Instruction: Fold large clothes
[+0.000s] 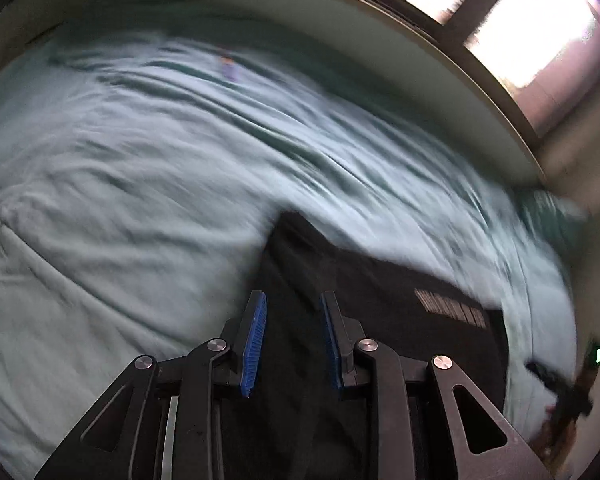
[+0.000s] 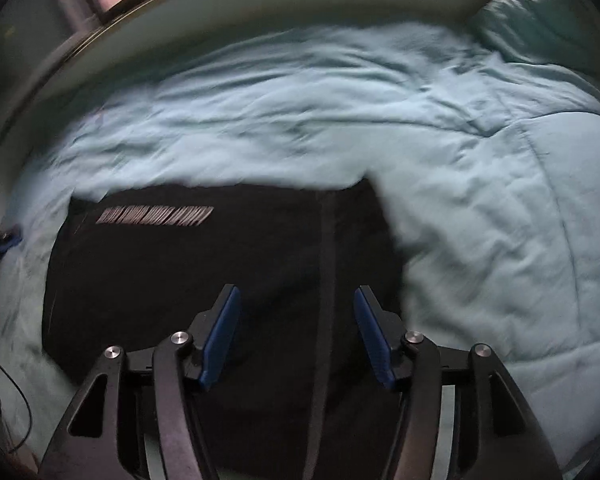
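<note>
While both views are smearing with motion blur, a large black fabric garment (image 2: 204, 280) is lying spread flat on a pale teal quilted comforter (image 2: 480, 208) that is covering the bed. In the right wrist view the garment is taking up the lower middle and left of the frame, with a row of pale printed lettering (image 2: 155, 215) running near its far edge and a darker vertical band (image 2: 327, 280) running down through it; what the lettering says is too blurred to read. The right gripper (image 2: 296, 300) is hovering over the near part of the garment with its blue-padded fingers (image 2: 220, 340) standing wide apart, gripping nothing. In the left wrist view the left gripper (image 1: 293, 304) is hanging over the garment's (image 1: 380, 320) left side, its blue pads (image 1: 254, 344) parted by a moderate gap, narrower than the right's, and nothing is sitting between them. Whether either gripper is touching the cloth I cannot tell. Beyond the comforter (image 1: 120, 200), a pale headboard-like rim (image 1: 340, 32) is curving along the far side, and a bright window (image 1: 532, 28) is glaring above it. A teal pillow (image 2: 540, 20) is resting at the far right corner in the right wrist view.
</note>
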A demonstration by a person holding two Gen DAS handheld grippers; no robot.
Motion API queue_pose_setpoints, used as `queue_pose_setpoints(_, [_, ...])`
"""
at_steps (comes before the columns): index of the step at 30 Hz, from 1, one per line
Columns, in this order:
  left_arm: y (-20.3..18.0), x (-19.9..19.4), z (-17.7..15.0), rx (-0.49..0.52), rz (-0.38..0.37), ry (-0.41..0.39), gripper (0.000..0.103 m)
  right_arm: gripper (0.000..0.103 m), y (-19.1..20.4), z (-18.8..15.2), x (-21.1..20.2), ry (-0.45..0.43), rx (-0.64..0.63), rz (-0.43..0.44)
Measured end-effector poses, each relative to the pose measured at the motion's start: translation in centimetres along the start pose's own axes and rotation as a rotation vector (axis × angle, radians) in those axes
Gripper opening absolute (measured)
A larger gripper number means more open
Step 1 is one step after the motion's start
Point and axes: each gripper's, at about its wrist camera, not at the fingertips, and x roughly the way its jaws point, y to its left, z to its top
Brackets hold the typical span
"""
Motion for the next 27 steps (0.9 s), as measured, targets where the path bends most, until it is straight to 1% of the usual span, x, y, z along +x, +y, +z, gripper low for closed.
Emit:
queue_pose_setpoints(1, [-1.3,-0.1,-1.2,0.027,-0.005,0.009,0.029,0.061,1.6,-1.1,0.0,0.011,-0.023,-0.001])
queue_pose_setpoints(4, [-7.0,0.8,-6.1,0.117,-0.034,0.06,0.029,0.061,4.4,-3.3,1.2,0.039,-0.066,0.023])
queue_pose_setpoints(6, [-8.8,1.6,-8.4,0.124,-0.057,0.089,0.029,0.061,5.9,-4.4,2.4,0.07,-0.072,0.038])
queue_pose_setpoints(7, [-9.7,2.8,-9.7,0.134,-0.07,0.126,0.029,0.061,6.5,-4.9,2.9,0.081,-0.077,0.028])
queue_pose_setpoints(8, [-10.3,3.8,-10.6,0.139,-0.067,0.158,0.03,0.061,7.2,-5.5,3.8,0.094,-0.094,-0.001])
queue_pose_setpoints(9, [-10.9,6.4,-11.9,0.156,-0.028,0.236,0.031,0.061,7.8,-6.1,5.2,0.119,-0.116,-0.039])
queue_pose_setpoints(10, [-11.2,7.7,-12.5,0.18,0.005,0.258,0.032,0.061,8.1,-6.7,6.6,0.147,-0.126,-0.056])
queue_pose_setpoints(11, [-11.0,10.1,-13.2,0.2,0.04,0.294,0.032,0.062,8.2,-7.1,7.6,0.168,-0.126,-0.056])
queue_pose_setpoints(12, [-10.2,11.4,-13.2,0.172,0.034,0.316,0.032,0.063,8.0,-7.5,9.0,0.199,-0.119,-0.045])
queue_pose_setpoints(14, [-8.2,12.7,-12.3,0.035,-0.037,0.348,0.032,0.063,7.6,-7.9,10.1,0.192,-0.111,-0.035])
queue_pose_setpoints(15, [-8.0,12.7,-11.8,0.012,-0.051,0.36,0.032,0.063,7.6,-7.9,10.2,0.188,-0.109,-0.031])
queue_pose_setpoints(16, [-8.0,12.6,-11.5,0.012,-0.055,0.363,0.032,0.063,7.5,-7.8,9.9,0.191,-0.103,-0.025])
queue_pose_setpoints(19, [-8.8,10.7,-10.8,0.059,-0.06,0.332,0.032,0.063,7.1,-6.9,8.4,0.193,-0.072,0.014])
queue_pose_setpoints(20, [-9.3,9.5,-10.2,0.08,-0.067,0.309,0.032,0.063,7.0,-6.2,7.4,0.172,-0.065,0.034])
queue_pose_setpoints(21, [-9.7,8.5,-9.3,0.096,-0.073,0.278,0.032,0.063,7.1,-5.2,6.2,0.126,-0.066,0.057])
queue_pose_setpoints(23, [-10.3,6.9,-7.4,0.116,-0.068,0.205,0.034,0.064,7.7,-3.2,4.9,0.062,-0.076,0.07])
queue_pose_setpoints(24, [-10.5,6.4,-6.4,0.112,-0.065,0.171,0.036,0.066,8.0,-2.3,4.8,0.046,-0.076,0.076])
queue_pose_setpoints(26, [-10.1,6.8,-4.4,0.087,-0.046,0.125,0.054,0.066,8.5,0.1,6.0,0.039,-0.063,0.082])
queue_pose_setpoints(27, [-9.8,7.5,-3.8,0.077,-0.018,0.121,0.055,0.066,8.6,0.8,6.8,0.042,-0.061,0.067])
